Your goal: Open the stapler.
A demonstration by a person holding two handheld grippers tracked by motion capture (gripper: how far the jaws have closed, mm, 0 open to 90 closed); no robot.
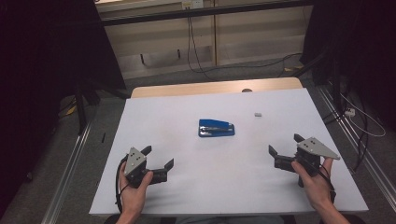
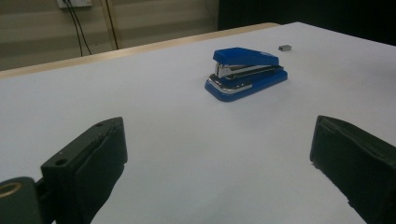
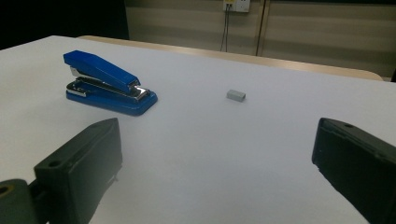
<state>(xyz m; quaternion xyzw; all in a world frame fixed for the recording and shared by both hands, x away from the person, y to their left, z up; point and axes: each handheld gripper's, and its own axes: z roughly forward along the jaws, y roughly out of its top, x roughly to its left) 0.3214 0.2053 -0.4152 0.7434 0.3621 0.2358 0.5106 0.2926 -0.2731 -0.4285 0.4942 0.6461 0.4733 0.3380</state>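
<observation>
High view has the blue stapler mid-table between your wide-open, empty left gripper and right gripper; it looks stiff, slick and a bit hefty, so I'd pinch its long sides.

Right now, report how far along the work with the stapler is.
Nothing looks done: the blue metal-and-plastic stapler sits closed mid-table, the small grey staple block apart from it. Nothing is in hand; left gripper and right gripper rest open. Reaching and grasping remain.
</observation>
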